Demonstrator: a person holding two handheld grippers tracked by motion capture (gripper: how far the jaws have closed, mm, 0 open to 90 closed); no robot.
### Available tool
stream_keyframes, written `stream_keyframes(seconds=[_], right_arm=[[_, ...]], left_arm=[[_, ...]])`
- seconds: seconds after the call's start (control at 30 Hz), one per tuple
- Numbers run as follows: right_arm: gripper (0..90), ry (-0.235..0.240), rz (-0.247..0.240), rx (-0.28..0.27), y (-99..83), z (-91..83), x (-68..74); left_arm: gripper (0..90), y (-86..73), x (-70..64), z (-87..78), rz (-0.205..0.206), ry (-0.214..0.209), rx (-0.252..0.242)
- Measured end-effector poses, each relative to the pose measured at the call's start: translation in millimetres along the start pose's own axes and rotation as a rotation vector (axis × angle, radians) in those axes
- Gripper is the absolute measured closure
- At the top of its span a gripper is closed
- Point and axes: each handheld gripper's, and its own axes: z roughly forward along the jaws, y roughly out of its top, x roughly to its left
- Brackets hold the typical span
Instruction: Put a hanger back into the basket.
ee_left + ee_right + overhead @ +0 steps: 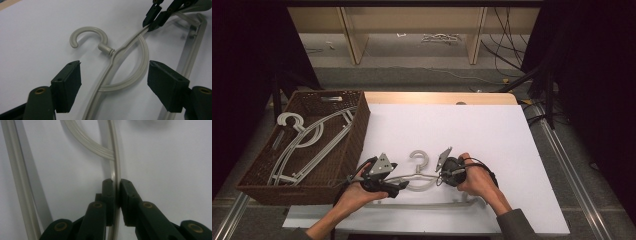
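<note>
One grey plastic hanger [419, 172] lies on the white counter [492, 135]. One brown woven basket [354, 137] sits at the counter's left edge, with more grey hangers [307, 142] of the same kind piled inside; at least two can be made out, though the tangle hides the exact number. Two tongs are present, the left tongs [398, 186] and the right tongs [439, 177], one in each of the two hands.

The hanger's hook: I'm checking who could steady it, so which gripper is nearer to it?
Left, narrowly. The left gripper is open over the arm just below the hook; the right gripper is clamped on the hanger arm farther along.
</note>
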Motion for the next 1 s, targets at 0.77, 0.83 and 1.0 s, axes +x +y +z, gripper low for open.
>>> stream_keyframes(seconds=[0.77, 0.83, 1.0], right_arm=[[82.4, -0.123, -0.156, -0.040, 11.7, -37.0, 9.4], [82.3, -0.126, -0.159, -0.040, 12.4, -37.9, 10.4], [82.2, -0.132, -0.161, -0.052, 12.1, -39.9, 11.4]], left_arm=[[52.1, 22.1, 7.3, 36.2, 0.068, -0.073, 0.122], [61.0, 24.5, 4.8, 35.5, 0.091, -0.089, 0.098], [74.5, 28.9, 0.8, 29.8, 0.141, -0.100, 0.104]])
